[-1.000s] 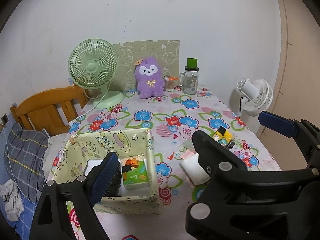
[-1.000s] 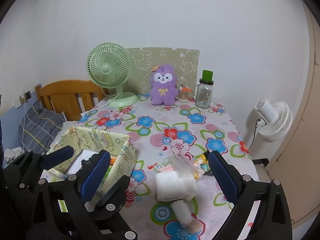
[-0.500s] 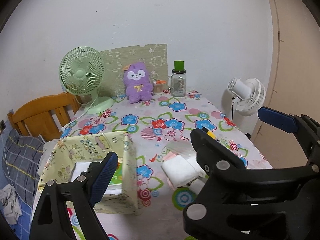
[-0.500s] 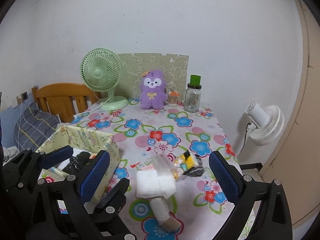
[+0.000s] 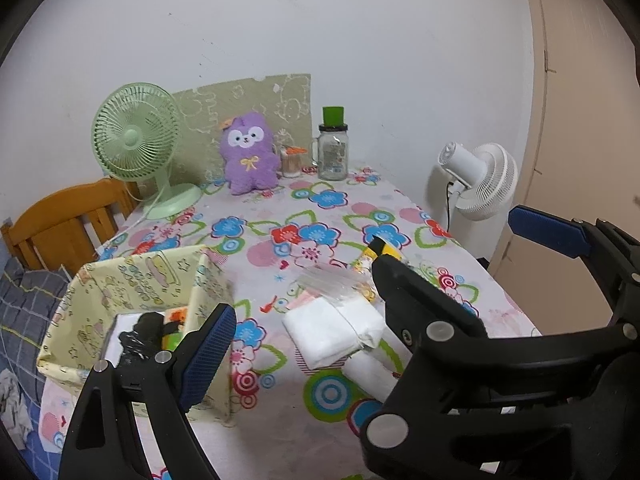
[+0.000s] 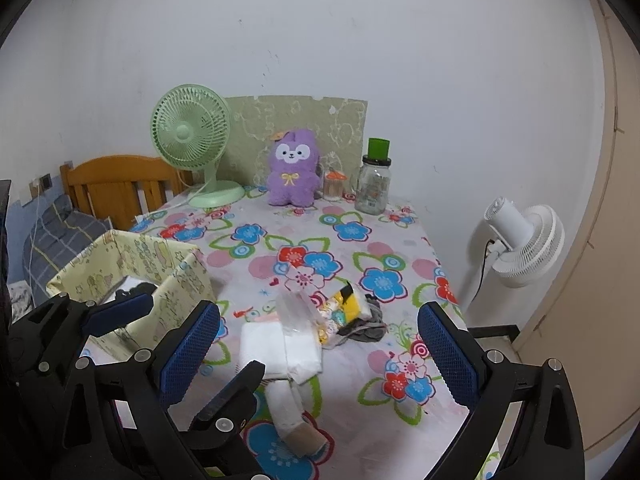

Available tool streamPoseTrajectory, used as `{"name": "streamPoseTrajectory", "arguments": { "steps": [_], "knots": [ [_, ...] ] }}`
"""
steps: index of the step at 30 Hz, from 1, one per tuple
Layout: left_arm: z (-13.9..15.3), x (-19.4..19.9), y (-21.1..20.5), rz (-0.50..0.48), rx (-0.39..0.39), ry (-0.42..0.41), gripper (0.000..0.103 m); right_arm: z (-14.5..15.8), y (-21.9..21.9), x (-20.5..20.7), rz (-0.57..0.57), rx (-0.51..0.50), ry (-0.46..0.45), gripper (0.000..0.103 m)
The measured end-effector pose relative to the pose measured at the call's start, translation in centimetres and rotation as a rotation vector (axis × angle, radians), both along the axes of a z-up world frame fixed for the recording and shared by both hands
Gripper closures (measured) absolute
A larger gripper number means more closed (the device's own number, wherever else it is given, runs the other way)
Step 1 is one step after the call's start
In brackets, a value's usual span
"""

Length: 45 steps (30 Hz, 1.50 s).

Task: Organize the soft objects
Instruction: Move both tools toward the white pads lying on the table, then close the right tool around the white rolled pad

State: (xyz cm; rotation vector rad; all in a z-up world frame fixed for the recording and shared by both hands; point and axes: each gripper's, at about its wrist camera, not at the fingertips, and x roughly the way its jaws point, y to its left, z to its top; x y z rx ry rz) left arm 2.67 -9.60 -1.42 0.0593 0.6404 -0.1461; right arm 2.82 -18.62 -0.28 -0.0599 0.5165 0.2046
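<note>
Both wrist cameras look forward and down along their blue-padded fingers [image 5: 206, 350] [image 6: 448, 354] from the near edge of the flower-patterned surface [image 5: 280, 216] [image 6: 400, 248]. Both share the purple plush toy [image 5: 249, 153] [image 6: 293, 167] standing far off at the wall.

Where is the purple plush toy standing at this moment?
In both views the purple plush toy stands upright at the far end of the table, against the wall board, between the green fan on its left and the green-lidded jar on its right.

White wall [image 6: 360, 40], wooden headboard [image 6: 116, 184], perhaps beige door [image 5: 592, 120]
</note>
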Motion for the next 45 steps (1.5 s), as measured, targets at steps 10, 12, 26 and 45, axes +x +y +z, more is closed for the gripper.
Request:
{"name": "streamPoseTrajectory", "arguments": {
  "steps": [10,12,26,45],
  "knots": [
    [-2.5,1.3,-1.5,-0.039,0.008,0.06,0.012,-2.7,-1.3,1.2,-0.009,0.008,0.065,0.002],
    [-3.1,1.5,-1.8,-0.046,0.012,0.074,0.012,-3.3,-1.5,1.4,-0.011,0.014,0.083,0.002],
    [-7.1,1.9,-2.0,-0.098,0.05,0.166,0.015,-7.7,-1.4,2.5,0.008,0.024,0.177,0.003],
    [-10.2,2.2,-1.4,-0.131,0.034,0.251,0.015,-12.8,0.7,5.0,0.118,0.112,0.443,0.058]
  ]
}}
